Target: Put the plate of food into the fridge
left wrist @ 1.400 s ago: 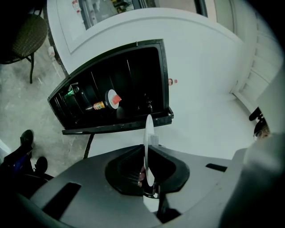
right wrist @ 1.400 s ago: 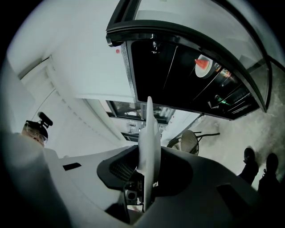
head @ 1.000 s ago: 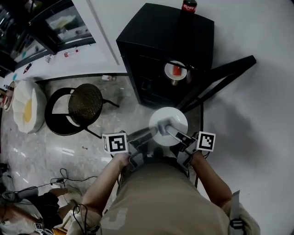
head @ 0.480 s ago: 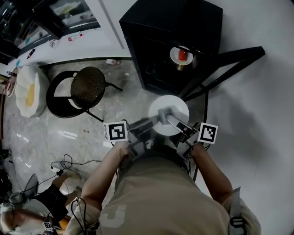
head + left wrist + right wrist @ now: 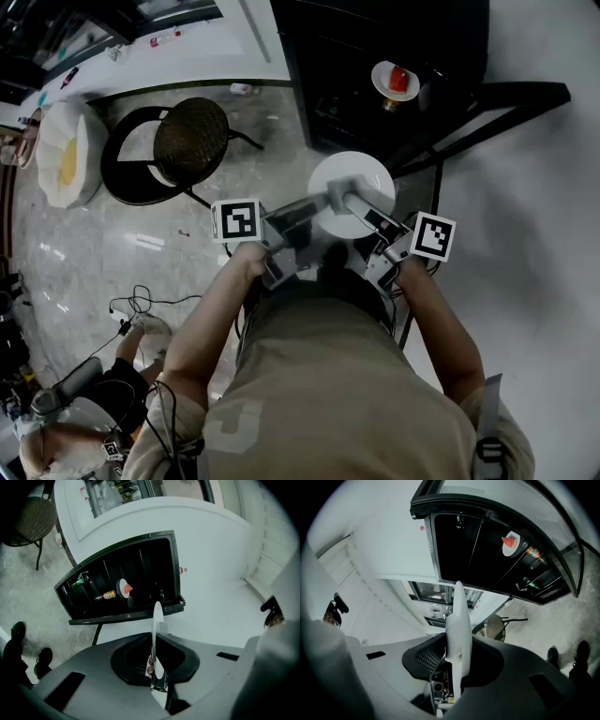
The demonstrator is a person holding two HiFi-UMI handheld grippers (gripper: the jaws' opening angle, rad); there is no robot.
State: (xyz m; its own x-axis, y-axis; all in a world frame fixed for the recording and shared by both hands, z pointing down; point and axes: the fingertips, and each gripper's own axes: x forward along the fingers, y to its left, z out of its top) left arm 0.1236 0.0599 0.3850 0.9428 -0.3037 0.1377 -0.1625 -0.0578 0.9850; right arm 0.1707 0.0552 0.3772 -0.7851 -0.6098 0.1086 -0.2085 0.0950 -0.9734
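Plate (image 5: 364,172) is in the air between my two claws, over the floor (image 5: 112,244) just short of the fridge (image 5: 347,66), so the carry is under way and the placing has not begun. My left claw (image 5: 323,199) has just been closing and now pinches the near-left rim, nearly fully together, with the thin edge of the plate standing straight up between its jaws in the left gripper view. My right claw (image 5: 361,208) sits about half open but is clamped on the opposite rim, which fills its jaws in the right gripper view. I count both grips as made. The fridge door (image 5: 487,103) already stands wide, swung out to the right, so nothing needs opening. Inside, a second plate (image 5: 395,80) with something red on it rests on a shelf beside a small bottle (image 5: 108,594). From the head view I cannot tell what food, if any, lies on the plate I hold; the claws cover much of its face. What is left, as I judge it: bring the plate level into the opening, set it on free shelf space clear of the second plate, let go, back out and shut the door.
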